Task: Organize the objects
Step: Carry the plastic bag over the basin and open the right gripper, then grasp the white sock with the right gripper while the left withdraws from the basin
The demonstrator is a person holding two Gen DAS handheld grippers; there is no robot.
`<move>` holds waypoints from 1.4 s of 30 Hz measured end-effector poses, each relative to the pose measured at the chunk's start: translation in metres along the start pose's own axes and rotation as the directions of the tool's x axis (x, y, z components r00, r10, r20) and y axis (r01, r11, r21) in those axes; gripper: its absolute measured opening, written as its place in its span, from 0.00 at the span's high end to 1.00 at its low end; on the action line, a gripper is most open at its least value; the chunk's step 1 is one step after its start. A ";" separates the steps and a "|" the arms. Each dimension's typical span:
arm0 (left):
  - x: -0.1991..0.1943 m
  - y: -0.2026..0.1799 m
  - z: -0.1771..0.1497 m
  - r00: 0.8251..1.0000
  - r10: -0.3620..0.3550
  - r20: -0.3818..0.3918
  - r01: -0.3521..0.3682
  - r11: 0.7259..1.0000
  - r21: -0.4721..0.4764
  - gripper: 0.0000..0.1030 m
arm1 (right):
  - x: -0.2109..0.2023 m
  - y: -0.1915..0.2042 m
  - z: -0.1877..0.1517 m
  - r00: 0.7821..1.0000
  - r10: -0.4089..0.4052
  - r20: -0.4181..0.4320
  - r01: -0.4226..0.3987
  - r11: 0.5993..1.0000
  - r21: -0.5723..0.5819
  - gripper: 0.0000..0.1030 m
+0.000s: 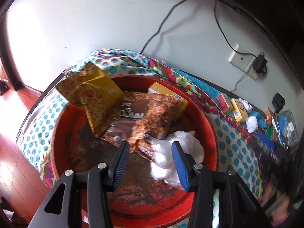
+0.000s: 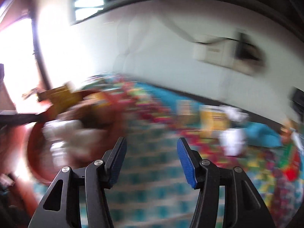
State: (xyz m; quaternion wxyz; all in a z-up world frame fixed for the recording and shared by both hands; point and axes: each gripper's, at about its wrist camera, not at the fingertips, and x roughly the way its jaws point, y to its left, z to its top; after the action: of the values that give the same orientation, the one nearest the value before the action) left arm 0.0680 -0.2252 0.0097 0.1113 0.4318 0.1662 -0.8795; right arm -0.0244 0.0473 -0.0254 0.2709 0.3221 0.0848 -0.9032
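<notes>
A red round tub [image 1: 207, 114] stands on a polka-dot cloth [image 1: 233, 150]. In it lie a yellow carton [image 1: 98, 93], a brown printed box [image 1: 140, 117], a small yellow box [image 1: 167, 93] and white crumpled tissue [image 1: 165, 159]. My left gripper [image 1: 152, 148] is open and empty, hovering over the tub above the tissue. My right gripper [image 2: 151, 144] is open and empty over the cloth. The right wrist view is heavily blurred; the tub [image 2: 36, 152] shows at its left. A yellow box [image 2: 212, 121] and a white object [image 2: 231, 140] lie ahead to its right.
Further along the cloth lie a red box [image 1: 224, 100], a yellow box [image 1: 240, 110], white wads [image 1: 251, 123] and blue packets [image 1: 266, 138]. A white wall with a socket plate [image 1: 243, 60] and cables runs behind. Red wooden floor [image 1: 11, 133] is at the left.
</notes>
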 end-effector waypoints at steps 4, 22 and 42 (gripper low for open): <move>0.005 -0.013 -0.003 1.000 -0.021 -0.012 0.021 0.999 0.034 0.54 | 0.010 -0.069 0.002 0.992 -0.118 -0.038 0.123 0.983 0.138 0.49; 0.028 -0.041 -0.014 0.998 -0.006 -0.067 0.014 0.993 0.119 0.54 | 0.080 -0.115 -0.005 0.968 -0.185 -0.167 0.209 0.968 0.140 0.49; 0.031 -0.104 -0.019 0.999 0.019 -0.039 -0.010 0.975 0.223 0.39 | 0.028 -0.159 -0.044 0.977 -0.140 -0.159 0.166 0.972 0.165 0.65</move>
State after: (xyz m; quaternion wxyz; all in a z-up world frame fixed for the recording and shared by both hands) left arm 0.0278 -0.1236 -0.0058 0.0653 0.4606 0.0654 -0.8828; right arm -0.1053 0.1834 -0.0805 0.1636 0.4026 0.0482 -0.8994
